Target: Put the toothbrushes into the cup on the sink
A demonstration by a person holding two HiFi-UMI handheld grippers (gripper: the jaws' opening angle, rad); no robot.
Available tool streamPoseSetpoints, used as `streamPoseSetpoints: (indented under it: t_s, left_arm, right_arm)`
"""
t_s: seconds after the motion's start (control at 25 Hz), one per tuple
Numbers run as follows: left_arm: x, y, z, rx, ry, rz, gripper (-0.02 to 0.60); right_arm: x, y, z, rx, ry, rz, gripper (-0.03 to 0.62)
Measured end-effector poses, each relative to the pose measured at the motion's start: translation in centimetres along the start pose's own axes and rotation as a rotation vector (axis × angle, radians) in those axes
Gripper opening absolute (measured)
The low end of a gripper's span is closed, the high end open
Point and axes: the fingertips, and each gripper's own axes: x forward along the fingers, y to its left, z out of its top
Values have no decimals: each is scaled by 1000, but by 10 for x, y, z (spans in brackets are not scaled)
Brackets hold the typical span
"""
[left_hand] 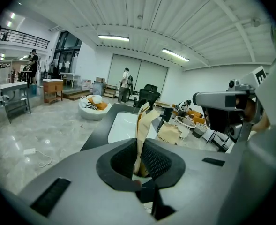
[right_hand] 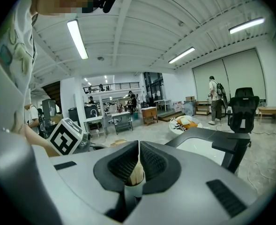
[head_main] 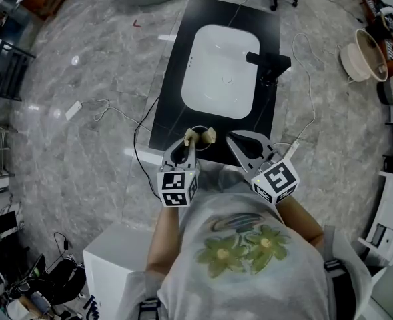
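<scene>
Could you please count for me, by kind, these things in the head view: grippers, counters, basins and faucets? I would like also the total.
Grippers: 2, the left gripper and the right gripper
Black counter: 1
White basin: 1
Black faucet: 1
Total: 5
</scene>
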Motion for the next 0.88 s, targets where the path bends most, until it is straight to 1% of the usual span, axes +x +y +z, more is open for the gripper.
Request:
streamPoseSetpoints:
  t_s: [0.88]
  left_arm:
    - [12,4,-22,-15,53,7,35]
  right_arm:
    - [1,4,-2,-1,15,10,44]
